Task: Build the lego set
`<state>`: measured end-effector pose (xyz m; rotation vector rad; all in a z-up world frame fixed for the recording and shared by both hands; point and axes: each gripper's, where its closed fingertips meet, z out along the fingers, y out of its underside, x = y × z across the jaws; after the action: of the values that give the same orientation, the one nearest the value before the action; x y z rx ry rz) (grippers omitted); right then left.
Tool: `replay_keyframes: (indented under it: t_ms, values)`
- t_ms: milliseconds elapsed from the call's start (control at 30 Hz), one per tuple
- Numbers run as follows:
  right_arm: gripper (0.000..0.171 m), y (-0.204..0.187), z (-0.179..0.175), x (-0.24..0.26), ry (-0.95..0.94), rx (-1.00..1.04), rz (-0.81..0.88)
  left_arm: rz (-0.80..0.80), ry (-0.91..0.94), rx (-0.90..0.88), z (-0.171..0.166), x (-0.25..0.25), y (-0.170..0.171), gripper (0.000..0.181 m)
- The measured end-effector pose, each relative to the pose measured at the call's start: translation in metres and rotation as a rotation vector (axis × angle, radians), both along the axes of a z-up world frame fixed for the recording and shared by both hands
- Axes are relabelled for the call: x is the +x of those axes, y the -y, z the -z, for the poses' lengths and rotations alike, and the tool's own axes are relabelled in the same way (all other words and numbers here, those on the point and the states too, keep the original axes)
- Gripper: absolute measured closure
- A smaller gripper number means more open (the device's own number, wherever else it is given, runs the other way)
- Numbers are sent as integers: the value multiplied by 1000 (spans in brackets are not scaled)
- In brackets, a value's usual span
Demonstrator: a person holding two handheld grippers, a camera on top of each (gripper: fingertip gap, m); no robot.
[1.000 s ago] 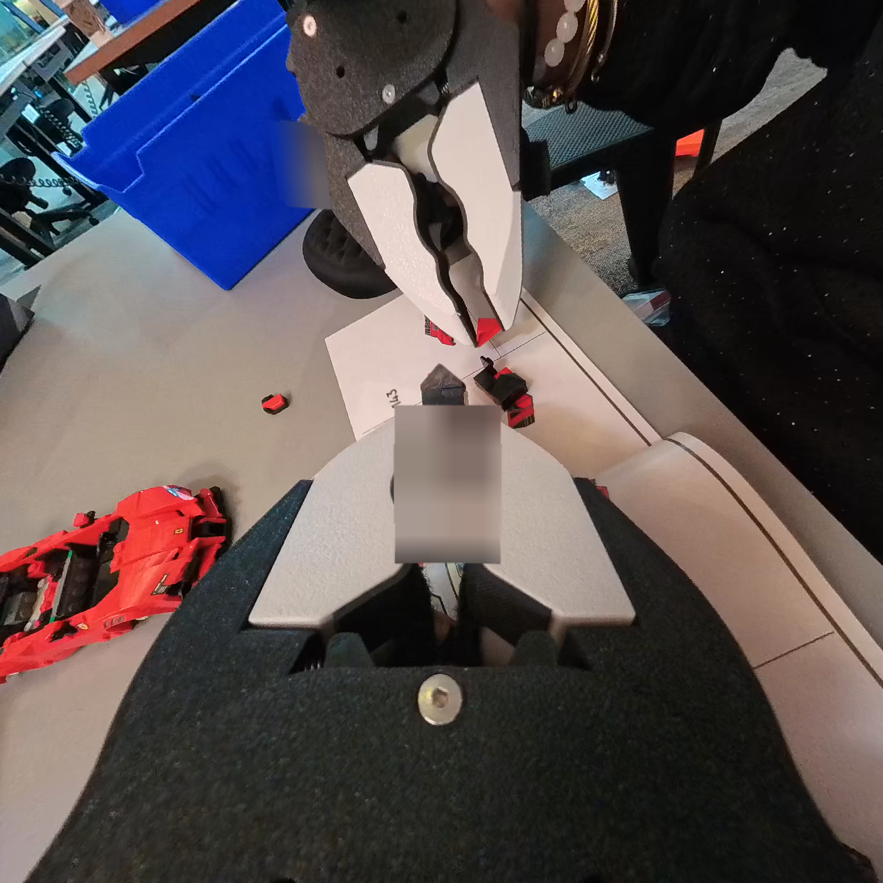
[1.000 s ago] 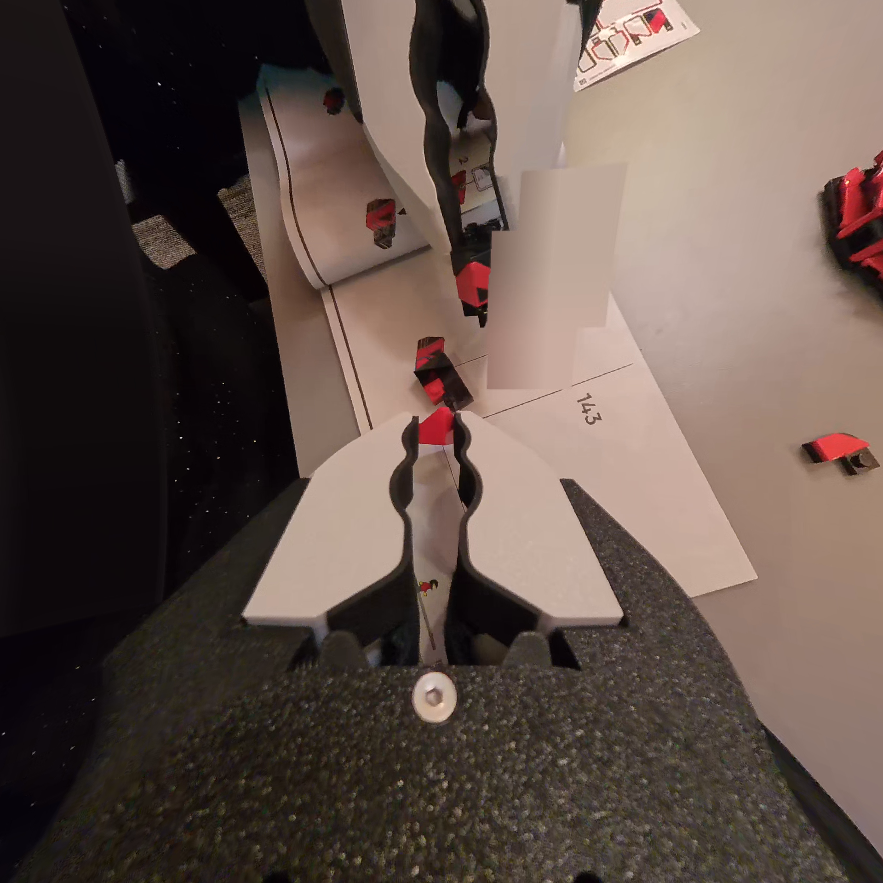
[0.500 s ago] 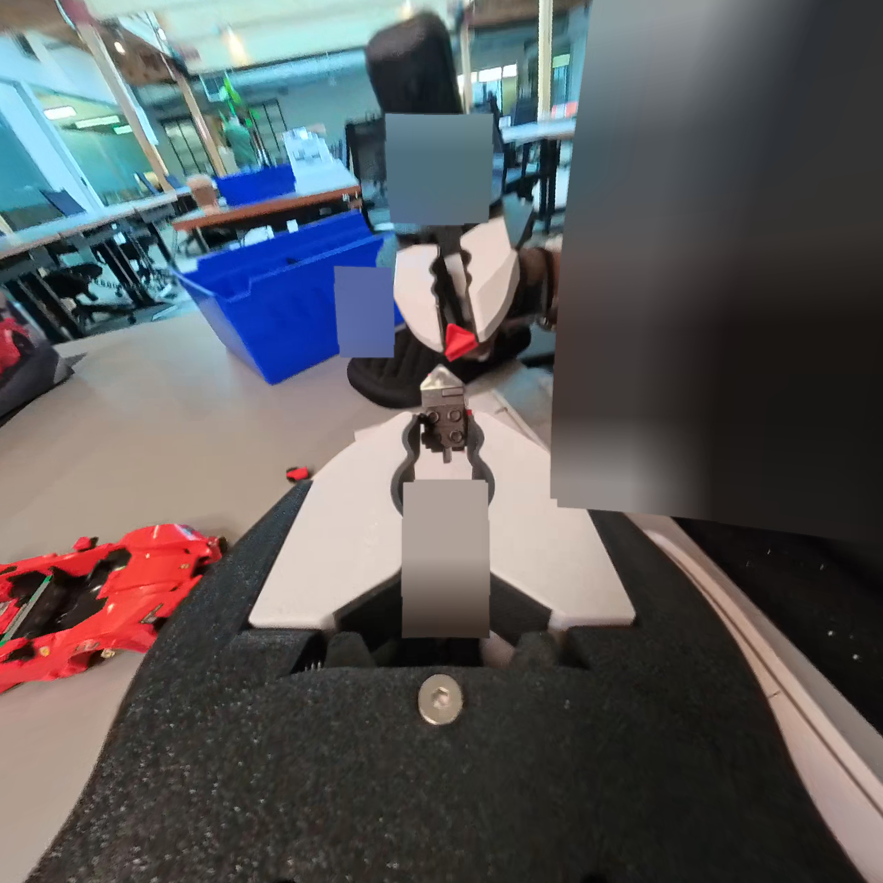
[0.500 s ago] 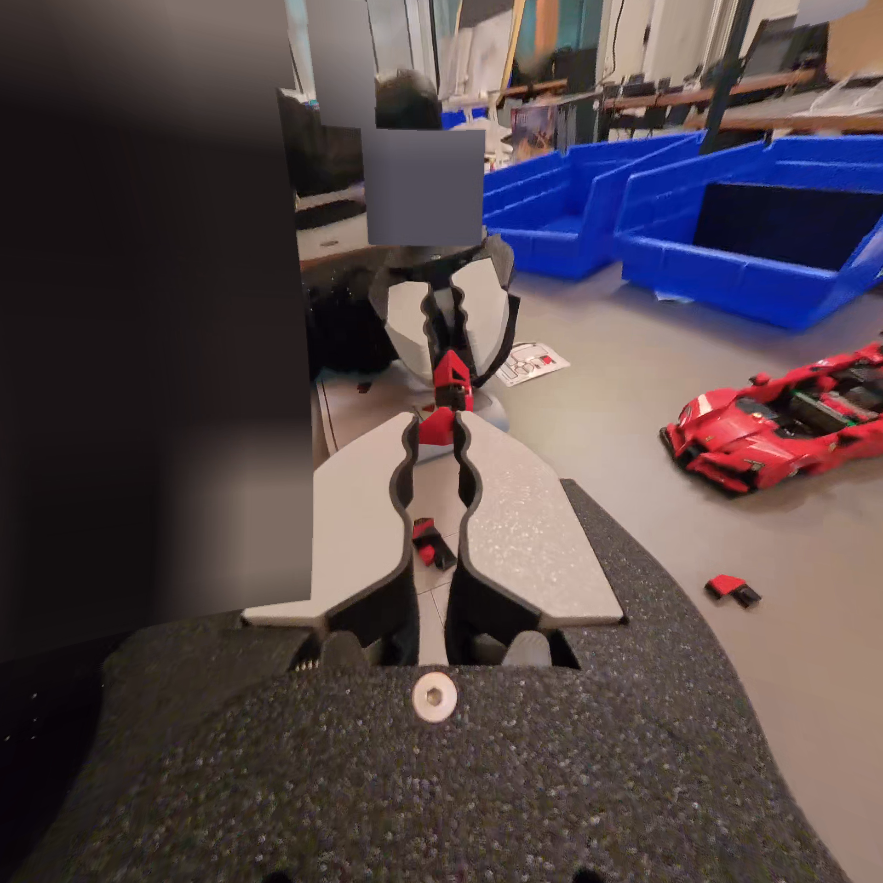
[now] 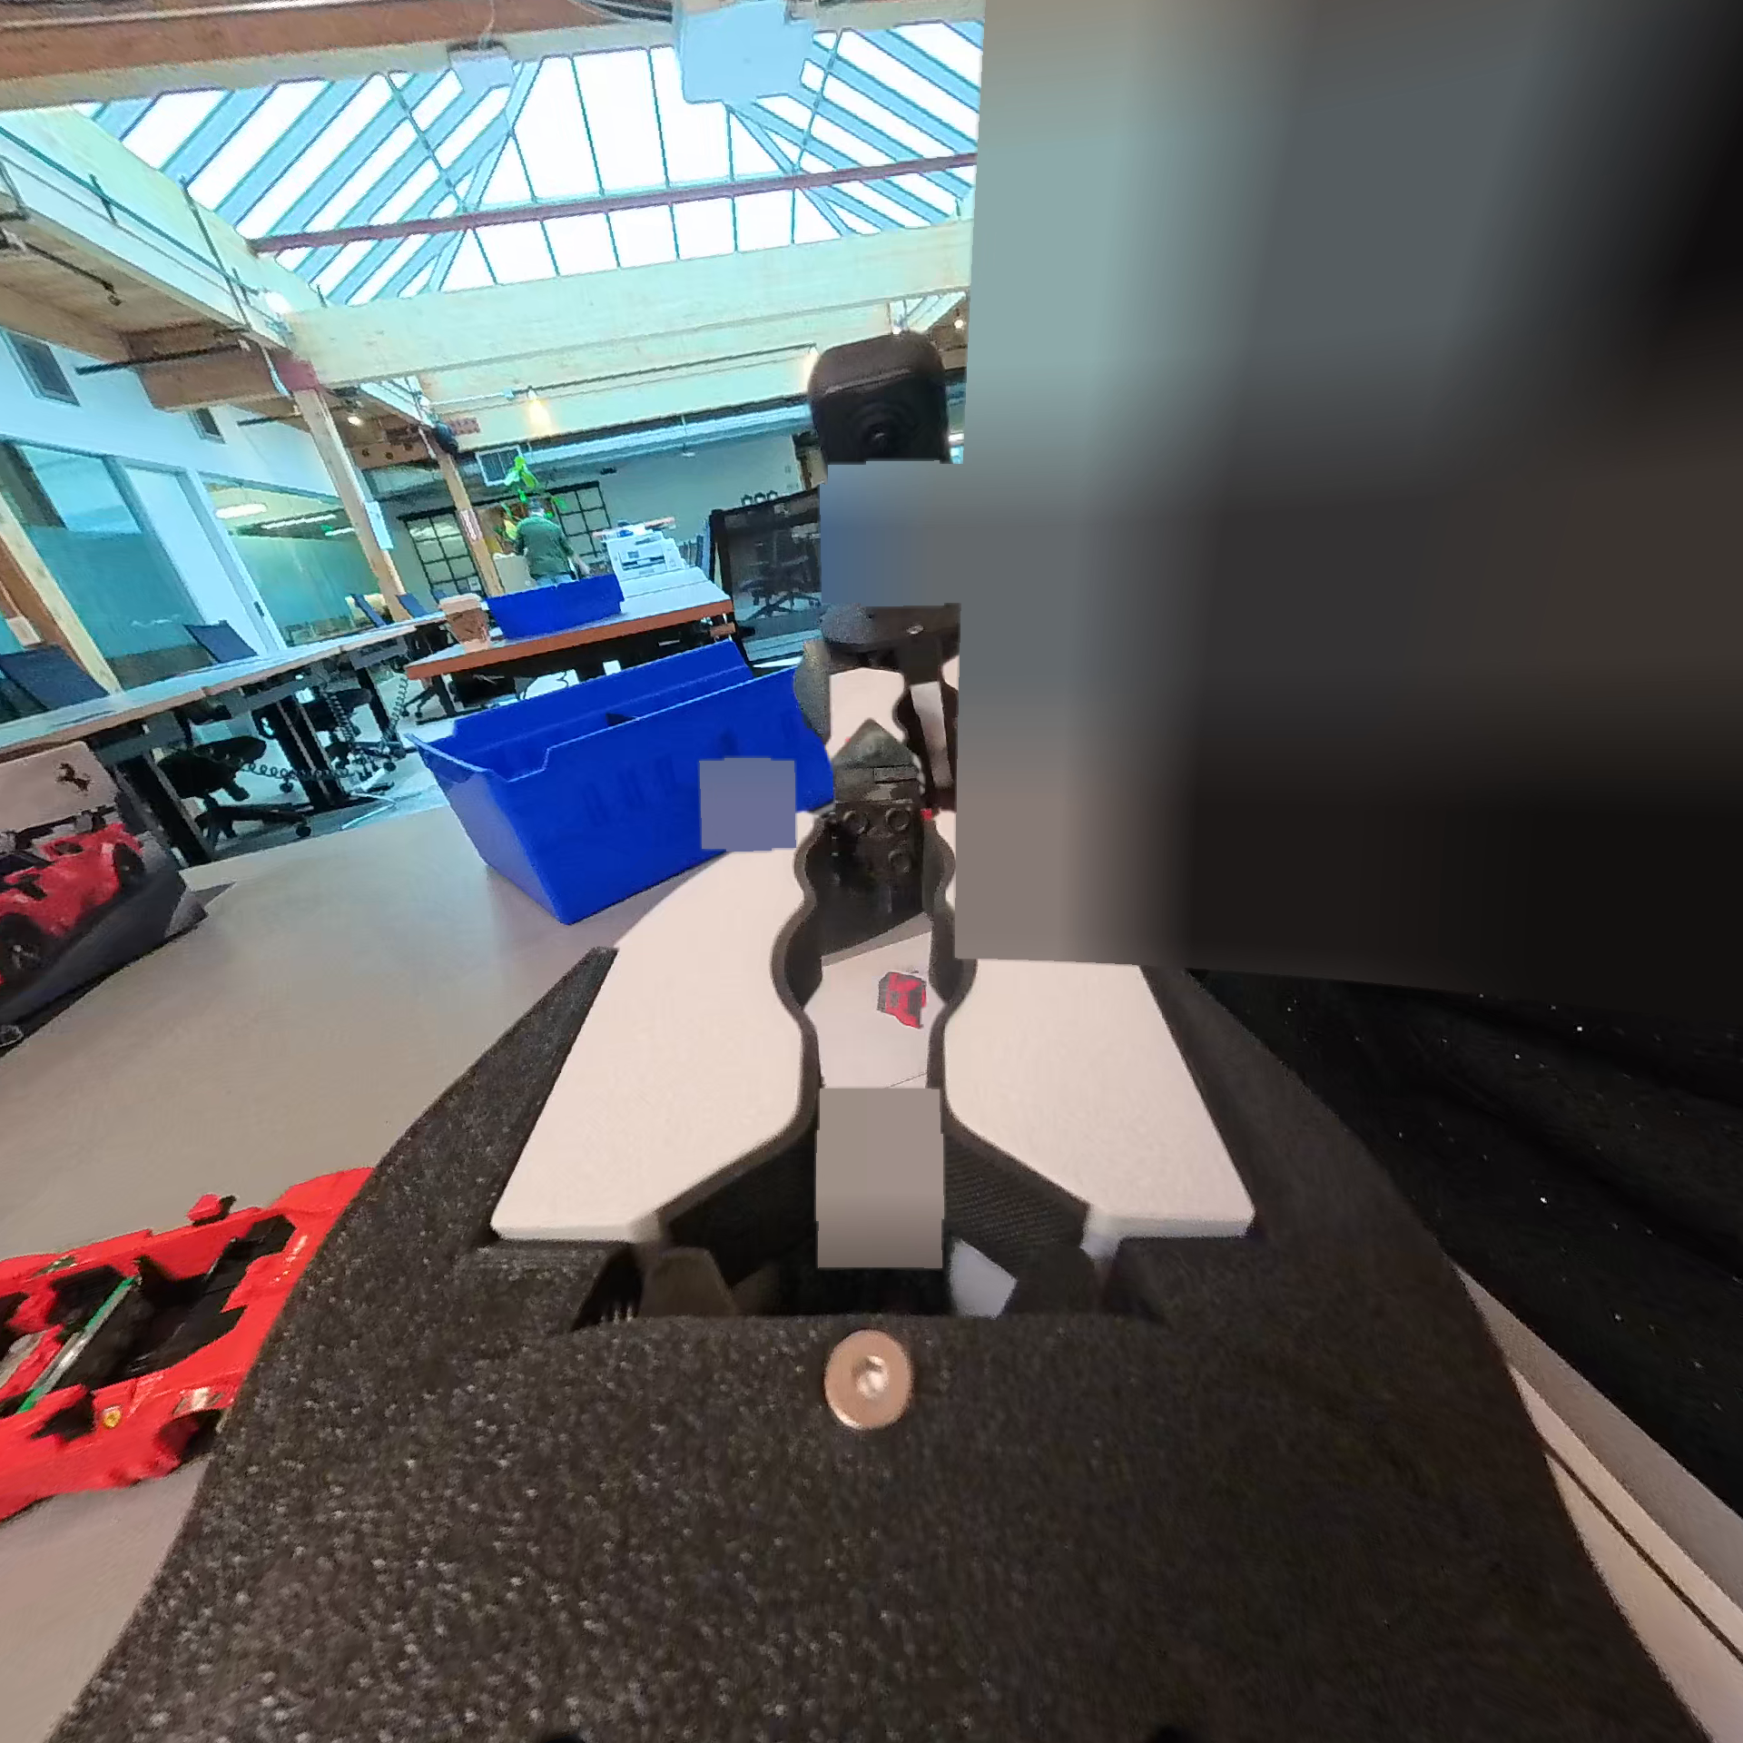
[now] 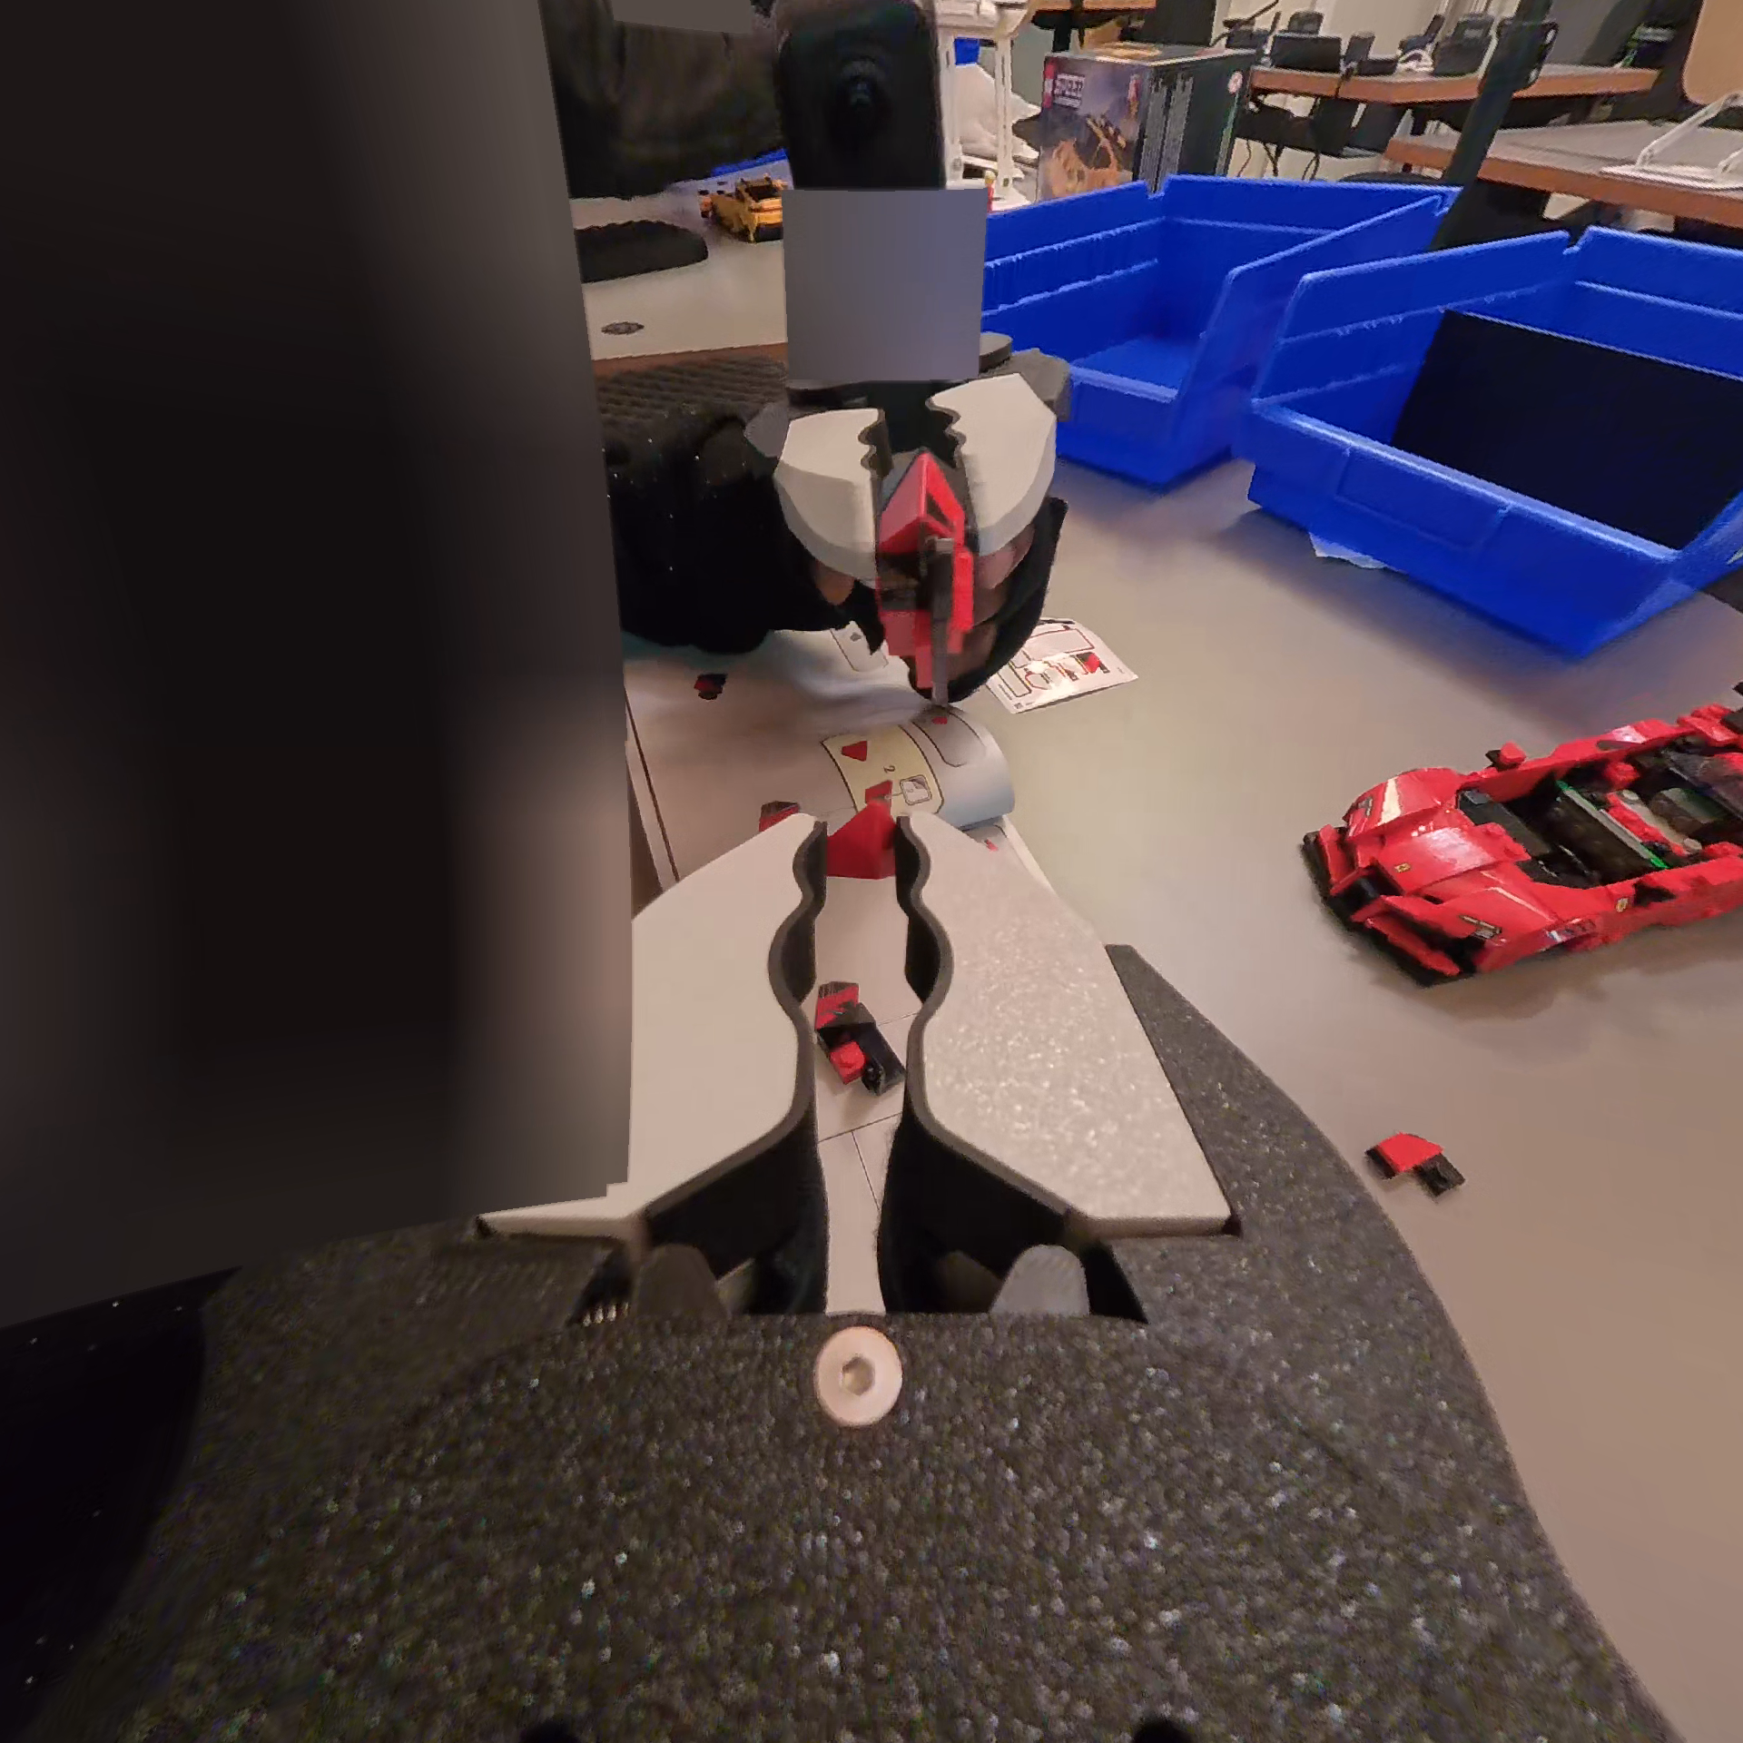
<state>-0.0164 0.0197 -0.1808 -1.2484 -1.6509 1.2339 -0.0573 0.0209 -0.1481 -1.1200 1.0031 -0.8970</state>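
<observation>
Left gripper: pale grey fingers with wavy black inner pads, pinched on a small black-and-red sub-assembly held at the tips. From the right wrist view the same sub-assembly is seen as a narrow stack, long axis upright, red wedge on top, a dark pin projecting below.

Right gripper: fingers closed on a small red wedge piece at the very tips, its point upward. The two grippers are held facing each other above the table, tips apart.

Under the right gripper an open instruction booklet is laid flat, its far page curled; a loose red-black cluster lies on it, seen between the fingers. To the right, a small red-and-black piece lies on the grey table. Farther right, the part-built red car rests with its nose toward the booklet, studded dark interior exposed.

Beyond it, two blue plastic bins; contents cannot be told. A sticker sheet lies past the booklet.
</observation>
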Motion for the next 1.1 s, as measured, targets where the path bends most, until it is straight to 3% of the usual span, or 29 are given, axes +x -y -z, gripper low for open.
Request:
replay_keyframes:
  t_ms: [433, 1100]
  values:
    - [157, -13, 32, 10, 91, 7, 0, -21, 36, -17, -3, -5, -4, 163]
    - [158, 2, 31, 11, 44, -16, -110, -24, 39, -29, 0, -6, -5, 163]
